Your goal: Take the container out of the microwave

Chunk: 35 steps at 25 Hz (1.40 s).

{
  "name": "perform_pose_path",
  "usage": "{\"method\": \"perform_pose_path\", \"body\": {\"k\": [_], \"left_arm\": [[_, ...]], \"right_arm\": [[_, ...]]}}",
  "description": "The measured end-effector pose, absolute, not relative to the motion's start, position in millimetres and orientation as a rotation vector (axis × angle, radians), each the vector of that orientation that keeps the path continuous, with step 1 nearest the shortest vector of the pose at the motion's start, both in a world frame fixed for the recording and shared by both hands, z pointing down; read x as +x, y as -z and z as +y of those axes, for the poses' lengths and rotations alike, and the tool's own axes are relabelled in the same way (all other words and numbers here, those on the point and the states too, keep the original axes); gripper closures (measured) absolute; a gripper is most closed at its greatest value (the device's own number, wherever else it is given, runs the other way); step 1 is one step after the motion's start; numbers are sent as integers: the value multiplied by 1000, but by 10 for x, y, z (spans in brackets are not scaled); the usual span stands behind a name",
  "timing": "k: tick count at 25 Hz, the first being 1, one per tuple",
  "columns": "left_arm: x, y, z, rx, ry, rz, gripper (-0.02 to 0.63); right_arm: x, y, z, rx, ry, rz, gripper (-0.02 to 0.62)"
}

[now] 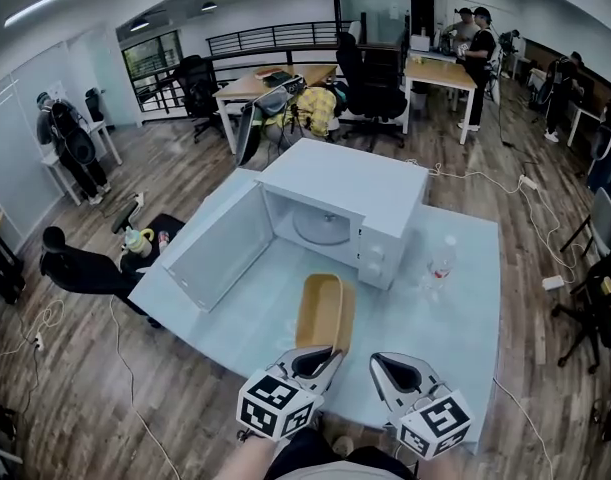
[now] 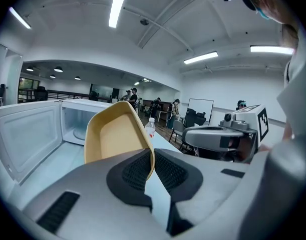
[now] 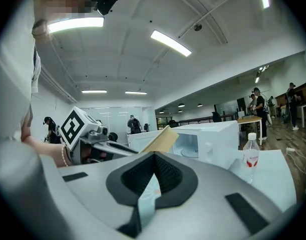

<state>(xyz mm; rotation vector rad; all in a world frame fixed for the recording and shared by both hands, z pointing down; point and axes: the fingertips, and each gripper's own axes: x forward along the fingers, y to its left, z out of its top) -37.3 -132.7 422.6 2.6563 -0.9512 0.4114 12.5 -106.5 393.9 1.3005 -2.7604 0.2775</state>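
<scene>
A pale table [image 1: 465, 298] is filling the middle of the head view. A white microwave [image 1: 355, 193] is sitting on it at centre, with its door [image 1: 220, 258] hanging open toward the lower left. Its cavity is showing only the turntable [image 1: 320, 226].

The container [image 1: 325, 313] is already out, lying at lower centre just in front of the microwave and over the table. I cannot tell whether its far end is resting on the table or hanging above it.

The grip is looking like the main risk. The left gripper [image 1: 322, 356], at lower centre, is pinching only the near rim, its jaws closed tight on that thin wall. The long tray is levering outward from that one point, so it could be tipping or slipping free during a quick move. The door is standing close on the left, and a swing that way could be knocking it.

The right gripper [image 1: 390, 368], at lower right of centre, is holding nothing, its jaws together, so it is giving no support. A bottle [image 1: 442, 263] is standing right of the microwave, where a wide sweep could be toppling it.

The container is looking like a tan oblong tray with rounded corners and raised walls. It is empty, and it is appearing light and thin-walled.
</scene>
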Motion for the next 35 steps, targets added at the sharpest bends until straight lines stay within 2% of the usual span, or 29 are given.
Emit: {"method": "perform_pose_path", "body": {"k": [35], "left_arm": [[-543,-4452,-1179,2597,-497,-914,569]], "right_arm": [[-260,-4303,-1005,1088,-425,-2728,586]]}}
